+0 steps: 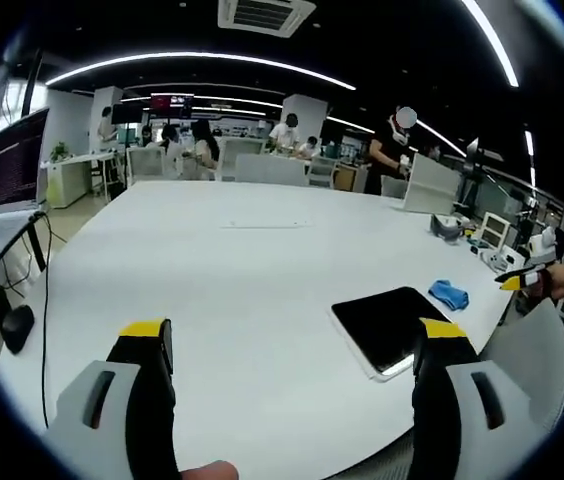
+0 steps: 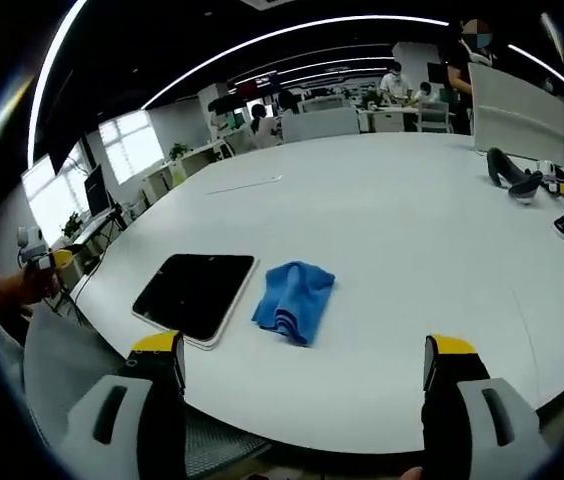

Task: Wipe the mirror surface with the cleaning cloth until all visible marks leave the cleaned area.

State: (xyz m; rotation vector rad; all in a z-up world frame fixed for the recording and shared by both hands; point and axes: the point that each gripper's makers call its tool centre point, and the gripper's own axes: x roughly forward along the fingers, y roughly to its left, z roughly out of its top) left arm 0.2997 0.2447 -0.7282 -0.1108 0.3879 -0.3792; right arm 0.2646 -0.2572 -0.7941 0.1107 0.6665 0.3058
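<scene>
On the white table [image 2: 412, 230] lies one mirror [image 2: 195, 296], a dark rounded rectangle with a pale rim, flat near the table's edge. One blue cleaning cloth [image 2: 295, 298] sits crumpled just beside it, apart from the rim by a narrow strip of bare table. In the left gripper view the same mirror [image 1: 392, 328] and cloth [image 1: 449, 294] appear near the table's right edge. Both grippers hover short of the two things: the right gripper [image 2: 305, 368] has its two yellow-tipped jaws spread wide with nothing between them, and the left gripper [image 1: 295, 342] likewise stands wide apart and empty. Further off, small devices lie at the far right of the table, and several people stand and sit in the office beyond.
</scene>
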